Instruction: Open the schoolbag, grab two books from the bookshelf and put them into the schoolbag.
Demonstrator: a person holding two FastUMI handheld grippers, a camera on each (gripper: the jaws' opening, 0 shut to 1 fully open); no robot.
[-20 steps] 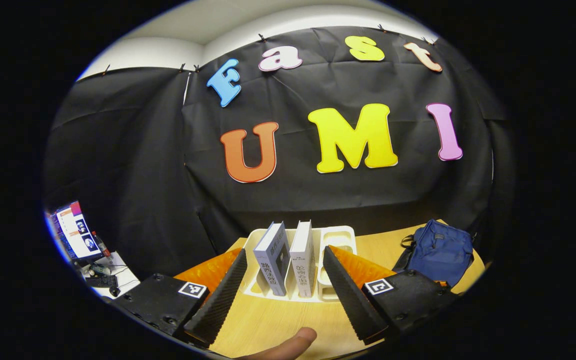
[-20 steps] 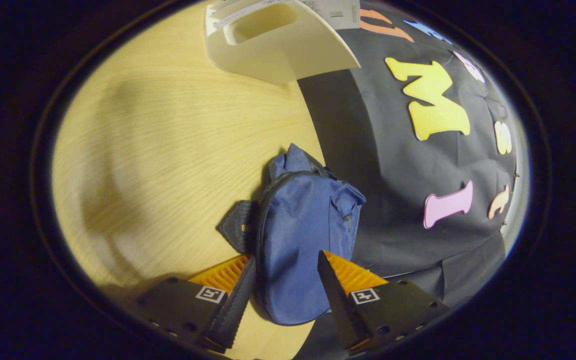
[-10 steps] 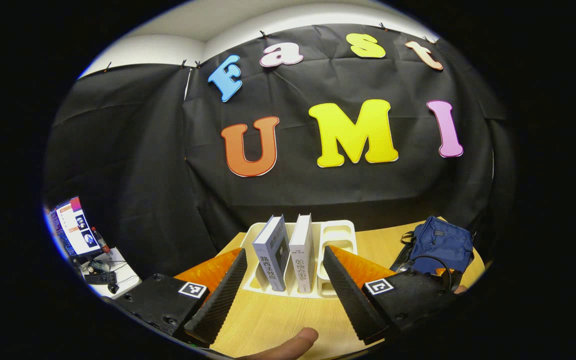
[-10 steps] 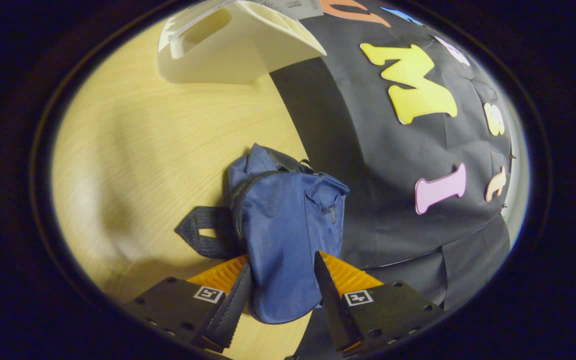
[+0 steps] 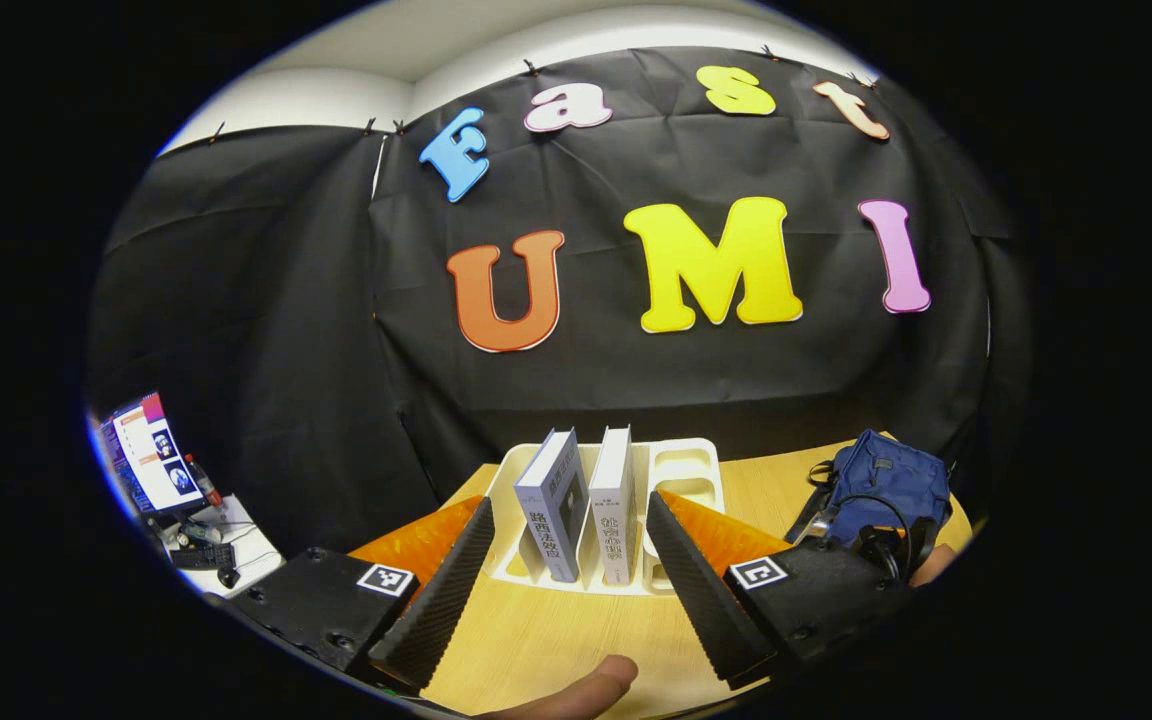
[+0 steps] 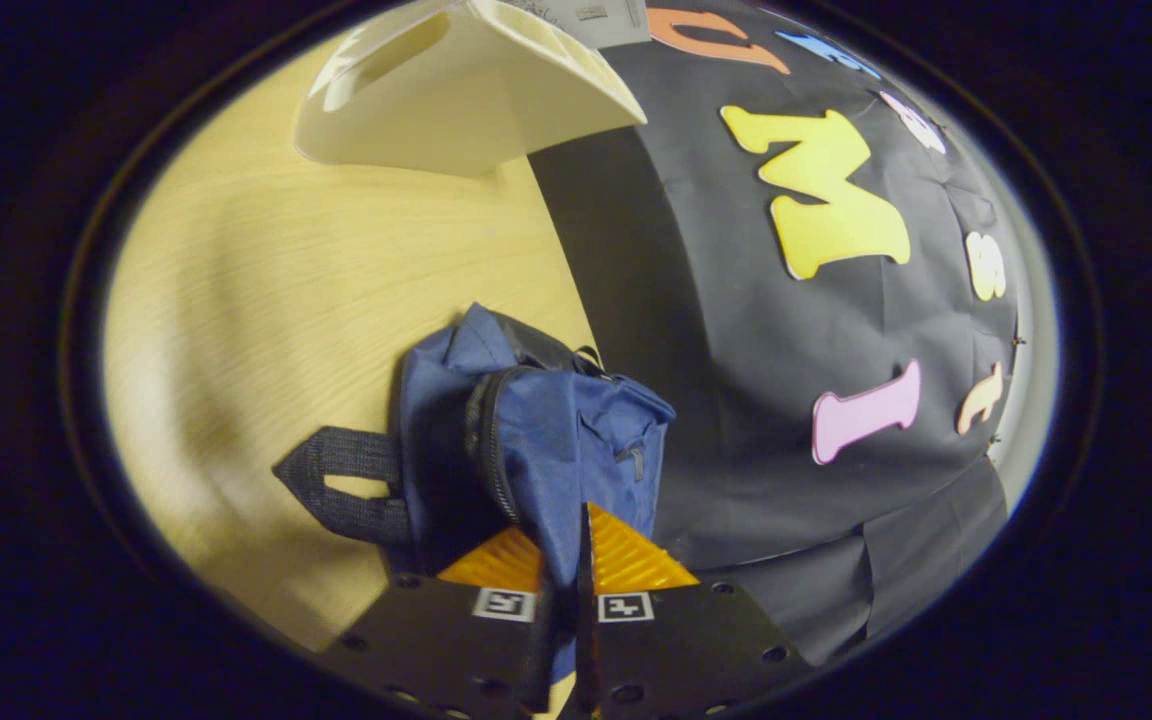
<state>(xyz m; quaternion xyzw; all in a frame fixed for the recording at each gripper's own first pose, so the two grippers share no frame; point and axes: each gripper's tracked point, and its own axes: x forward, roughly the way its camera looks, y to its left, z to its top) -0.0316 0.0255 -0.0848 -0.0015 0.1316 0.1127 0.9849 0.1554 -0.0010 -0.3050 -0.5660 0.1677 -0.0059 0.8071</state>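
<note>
Tabletop [image 6: 266, 270]: blue schoolbag [image 6: 536, 440], zipped.

Black hand-held gripper [image 5: 561, 570] bodies, square tags, screws

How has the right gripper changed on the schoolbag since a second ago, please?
Yes: the right gripper has closed; its fingers, earlier spread either side of the schoolbag, now pinch a fold of its fabric. The bag has bunched up against the table.

Worktop [image 5: 546, 640], pale wood grain: bore a white bookshelf [image 5: 681, 468] near its back edge and a blue schoolbag [image 5: 886, 480] well apart to one side.
</note>
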